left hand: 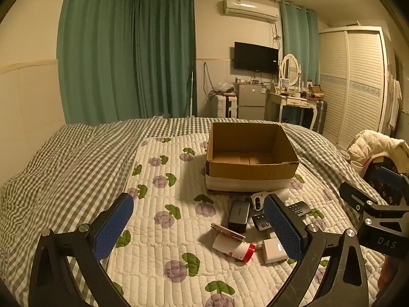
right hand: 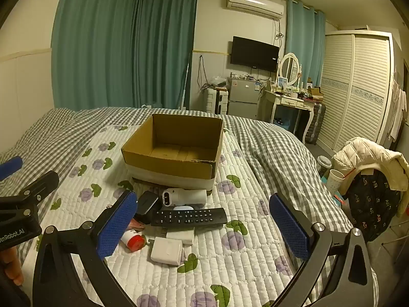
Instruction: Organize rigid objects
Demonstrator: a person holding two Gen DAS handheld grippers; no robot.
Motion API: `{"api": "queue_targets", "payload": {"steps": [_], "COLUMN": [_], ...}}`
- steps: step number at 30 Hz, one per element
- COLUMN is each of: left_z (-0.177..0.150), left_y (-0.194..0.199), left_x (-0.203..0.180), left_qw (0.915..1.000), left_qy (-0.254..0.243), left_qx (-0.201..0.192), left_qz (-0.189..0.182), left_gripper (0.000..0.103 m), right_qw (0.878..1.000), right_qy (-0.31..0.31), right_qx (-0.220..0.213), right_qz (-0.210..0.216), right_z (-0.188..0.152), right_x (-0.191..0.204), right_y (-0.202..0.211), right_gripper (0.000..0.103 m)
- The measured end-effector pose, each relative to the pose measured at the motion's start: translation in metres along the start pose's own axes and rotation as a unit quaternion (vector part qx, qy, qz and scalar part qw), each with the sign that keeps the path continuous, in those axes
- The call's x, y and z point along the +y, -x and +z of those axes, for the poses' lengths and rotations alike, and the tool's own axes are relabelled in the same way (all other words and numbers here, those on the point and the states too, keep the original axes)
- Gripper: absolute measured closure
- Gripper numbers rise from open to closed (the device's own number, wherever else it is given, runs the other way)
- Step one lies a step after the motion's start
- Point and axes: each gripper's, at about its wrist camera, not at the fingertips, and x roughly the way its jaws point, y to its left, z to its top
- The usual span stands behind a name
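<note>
An open, empty cardboard box [left hand: 251, 171] [right hand: 171, 165] stands on the quilted bed. In front of it lies a pile of small things: a black remote [right hand: 189, 216] [left hand: 261, 222], a white device with a dark face [right hand: 184, 196] [left hand: 257, 200], a dark power bank [left hand: 238, 215] [right hand: 147, 203], a white bottle with a red cap [left hand: 236, 249] [right hand: 133, 241], a white square charger [right hand: 166, 250] [left hand: 274, 250] and a flat phone-like item [left hand: 227, 231]. My left gripper [left hand: 202, 229] is open above the quilt, left of the pile. My right gripper [right hand: 203, 226] is open over the pile.
The flowered quilt [left hand: 163, 230] lies over a grey checked duvet [left hand: 64, 158]. A chair with a cream jacket [right hand: 368, 161] and a black backpack [right hand: 373, 204] stands at the bed's right edge. Cups [right hand: 334, 179] stand beside it.
</note>
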Motion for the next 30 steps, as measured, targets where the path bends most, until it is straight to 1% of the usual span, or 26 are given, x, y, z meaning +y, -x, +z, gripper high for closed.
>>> {"api": "queue_targets", "payload": {"steps": [10, 11, 30], "left_z": [0.0007, 0.0006, -0.0007], "left_y": [0.0010, 0.0004, 0.0004], "left_x": [0.0061, 0.0067, 0.0049], "left_qw": [1.0000, 1.0000, 1.0000], "left_qy": [0.007, 0.007, 0.006], "left_qx": [-0.002, -0.002, -0.002], "left_qz": [0.002, 0.003, 0.004], "left_gripper": [0.000, 0.000, 0.000], "right_qw": [1.000, 1.000, 1.000], "right_qy": [0.000, 0.000, 0.001], "right_qx": [0.000, 0.000, 0.001], "right_qz": [0.000, 0.000, -0.001], "right_z": [0.0026, -0.0011, -0.0019], "right_x": [0.0042, 0.0006, 0.0037], "right_y": [-0.0016, -0.0010, 0.0000], "right_gripper": [0.000, 0.000, 0.000]}}
